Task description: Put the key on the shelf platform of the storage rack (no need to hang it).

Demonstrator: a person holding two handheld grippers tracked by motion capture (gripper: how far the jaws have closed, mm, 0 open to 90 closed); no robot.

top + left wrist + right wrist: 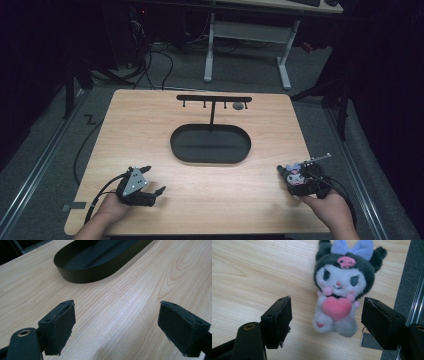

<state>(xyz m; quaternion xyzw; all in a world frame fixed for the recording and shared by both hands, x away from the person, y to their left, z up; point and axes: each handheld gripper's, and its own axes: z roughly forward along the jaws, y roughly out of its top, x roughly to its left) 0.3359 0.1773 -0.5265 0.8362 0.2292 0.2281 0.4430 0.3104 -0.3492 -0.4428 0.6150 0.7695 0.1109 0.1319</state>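
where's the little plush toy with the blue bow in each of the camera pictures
High view: plush toy at the table's right edge, by the right gripper.
Left gripper view: not in it.
Right gripper view: centre, lying just ahead of the open jaws, untouched.
Shared landmark: the light wooden table.

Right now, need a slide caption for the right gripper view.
Open right tongs straddle a plush toy with a pink heart, lying on the wooden table near its edge.

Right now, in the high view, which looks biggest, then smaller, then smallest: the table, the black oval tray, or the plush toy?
1. Table, biggest by far.
2. Black oval tray.
3. Plush toy, smallest, though it lies nearer the camera.
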